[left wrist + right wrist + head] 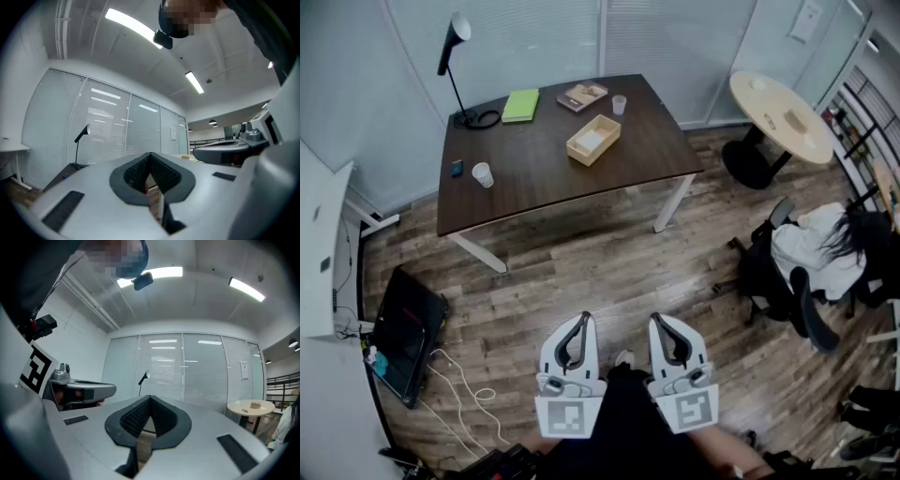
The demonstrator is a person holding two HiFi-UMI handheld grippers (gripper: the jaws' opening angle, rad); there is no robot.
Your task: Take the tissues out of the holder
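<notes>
In the head view a wooden open-topped holder (592, 139) with white tissues inside sits on the dark brown desk (553, 169), far ahead of me. Both grippers are held close to my body over the wooden floor, well short of the desk. My left gripper (583, 317) has its jaws closed tip to tip with nothing between them, and in the left gripper view the left gripper (150, 153) points level toward the blinds. The right gripper (657, 319) is likewise shut and empty, and the right gripper (150, 397) has its dark pads meeting.
On the desk stand a black lamp (455, 56), a green notebook (521, 105), a book (582, 96), two clear cups (483, 174) and a small blue object (456, 169). A round table (780, 117), an office chair with clothes (811, 258) and a black case (405, 333) stand around.
</notes>
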